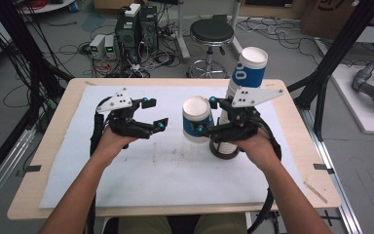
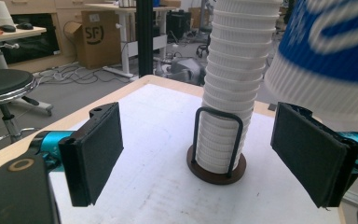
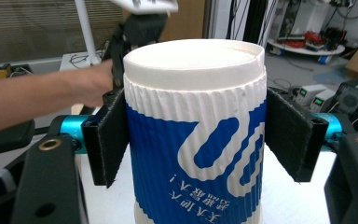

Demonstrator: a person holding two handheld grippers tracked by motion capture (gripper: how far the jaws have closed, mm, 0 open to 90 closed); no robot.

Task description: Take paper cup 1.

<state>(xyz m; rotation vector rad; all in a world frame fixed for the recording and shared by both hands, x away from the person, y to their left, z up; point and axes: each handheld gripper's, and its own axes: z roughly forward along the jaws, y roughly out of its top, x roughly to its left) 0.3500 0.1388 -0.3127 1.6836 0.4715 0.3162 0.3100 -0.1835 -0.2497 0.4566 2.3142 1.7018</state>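
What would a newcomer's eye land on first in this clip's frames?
Probably the blue-and-white cup, upside down between the jaws of the right hand-held gripper at mid-table. Just behind it, a tall stack of white cups leans in a wire holder, while the left hand-held gripper hangs open on the left.

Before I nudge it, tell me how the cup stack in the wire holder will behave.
The cup stack looks light, being paper. It is tall, already leans, and the holder grips only its base, so a high push would likely tip it.
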